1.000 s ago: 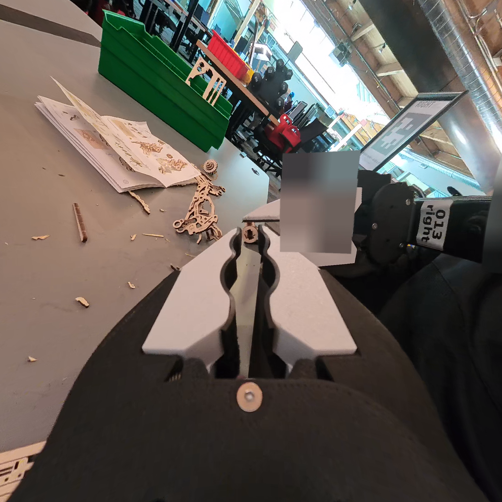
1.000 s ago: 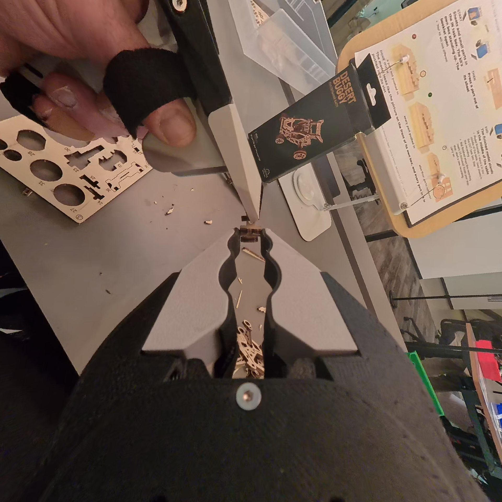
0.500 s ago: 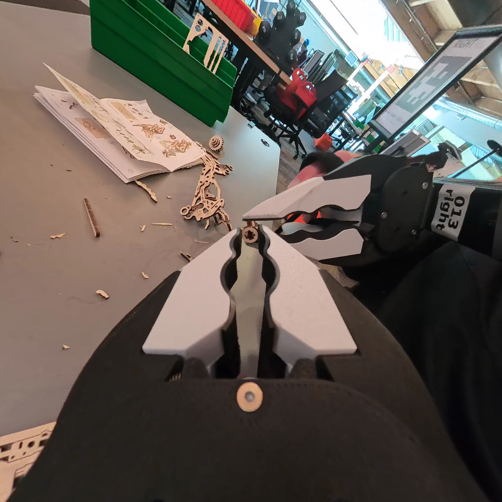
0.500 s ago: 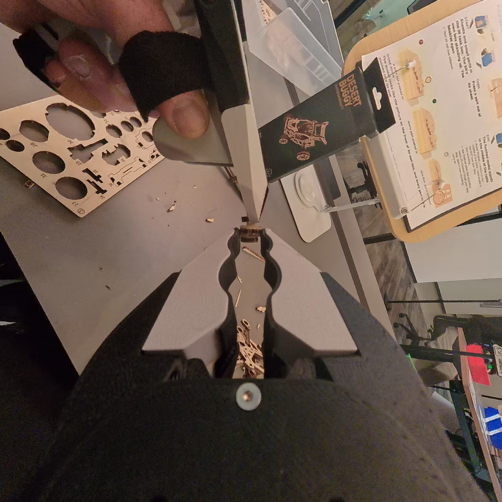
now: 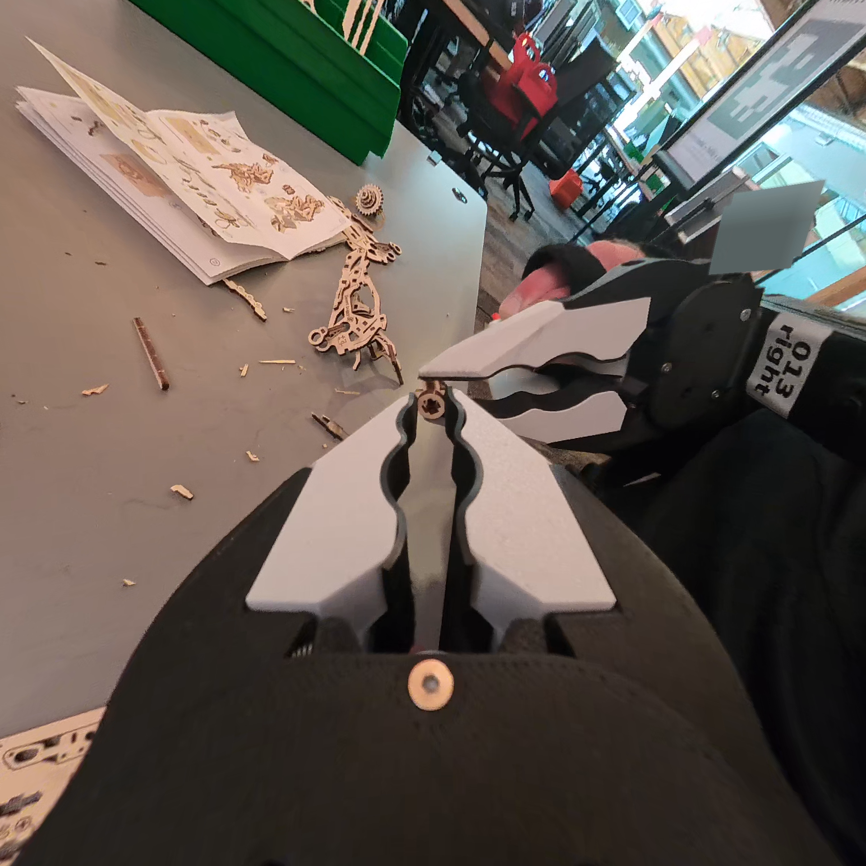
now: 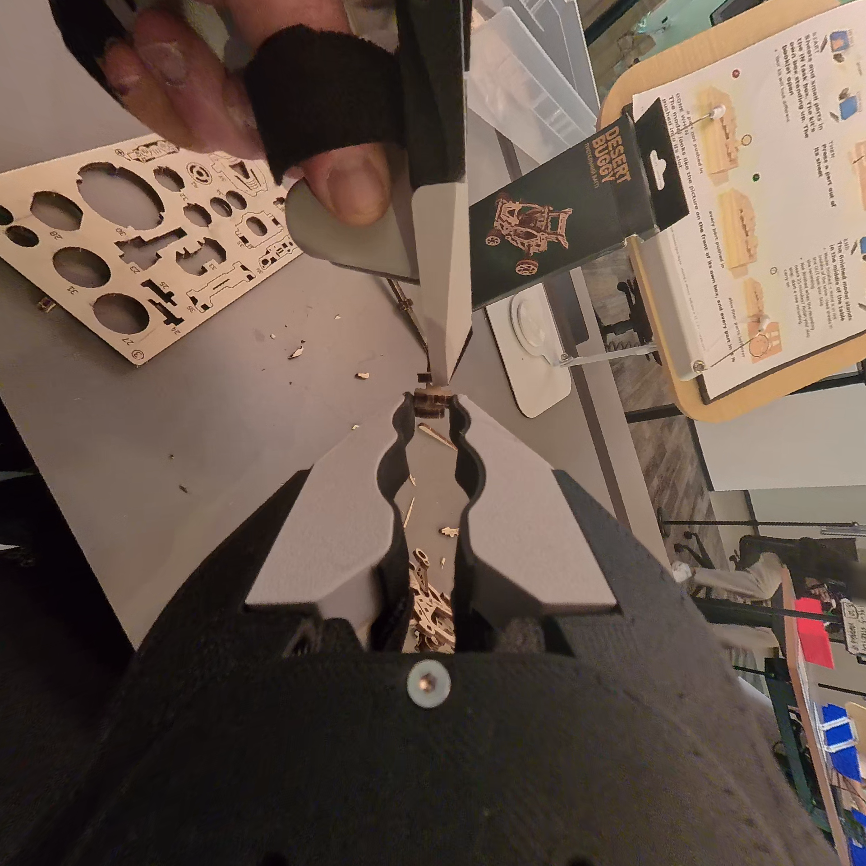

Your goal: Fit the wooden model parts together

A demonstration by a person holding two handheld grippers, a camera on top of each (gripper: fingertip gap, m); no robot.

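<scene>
My left gripper (image 5: 431,398) is shut on a small round wooden part (image 5: 431,406) with a cross-shaped hole, held above the grey table (image 5: 70,468). My right gripper (image 6: 429,398) is shut on a small dark stacked wooden part (image 6: 429,405). The two grippers meet tip to tip at right angles. The right gripper (image 5: 429,372) comes in from the right in the left wrist view. The left gripper (image 6: 443,370) comes down from above in the right wrist view, with a hand (image 6: 211,93) on it. The two parts touch; I cannot tell whether they are joined.
A partly built wooden frame (image 5: 356,318), a gear (image 5: 369,200), an open booklet (image 5: 187,187), a stick (image 5: 150,354) and a green bin (image 5: 281,56) are on the table. A punched-out wooden sheet (image 6: 140,243), a black model box (image 6: 562,225) and a clipboard sheet (image 6: 750,187) lie beyond. Both grippers' tips are roughly 20 cm from the stick (image 5: 150,354). My right wrist view (image 6: 439,435) looks at it from another angle.
Both grippers have stayed shut and tip to tip. The left gripper has turned more upright in the right wrist view, and its own view has tipped down towards the table.
</scene>
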